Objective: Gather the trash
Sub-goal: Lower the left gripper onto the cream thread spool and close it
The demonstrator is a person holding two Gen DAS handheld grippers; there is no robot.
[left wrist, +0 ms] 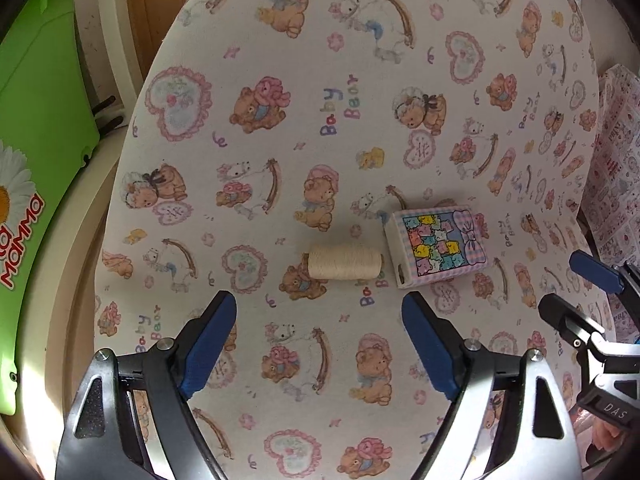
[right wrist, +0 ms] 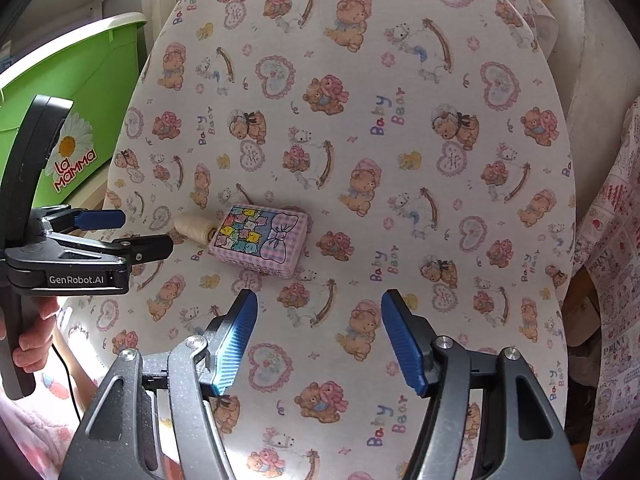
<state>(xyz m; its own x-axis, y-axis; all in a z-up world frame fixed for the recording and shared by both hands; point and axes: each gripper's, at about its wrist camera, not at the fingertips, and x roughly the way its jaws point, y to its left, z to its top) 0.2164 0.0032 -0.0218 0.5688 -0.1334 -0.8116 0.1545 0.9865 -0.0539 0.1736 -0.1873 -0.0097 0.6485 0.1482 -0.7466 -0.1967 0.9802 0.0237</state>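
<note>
A cream spool of thread (left wrist: pixel 344 267) lies on its side on the teddy-bear cloth of a board (left wrist: pixel 280 140), just beyond my left gripper (left wrist: pixel 320 308), whose blue pads stand open and empty. Right of the spool lies a small pastel box (left wrist: pixel 438 246) printed with bears and a bow. In the right wrist view the same box (right wrist: pixel 260 240) sits ahead and left of my right gripper (right wrist: pixel 318 306), also open with nothing between its pads, and the spool (right wrist: pixel 194 229) peeks out behind the box. The left gripper (right wrist: pixel 132 232) shows at the left there.
A green plastic bin (left wrist: pixel 36 128) with a daisy label stands left of the board, seen again as the bin (right wrist: pixel 76 92) in the right wrist view. A patterned pink cloth (left wrist: pixel 616 168) hangs at the right. A hand (right wrist: pixel 32 340) holds the left tool's handle.
</note>
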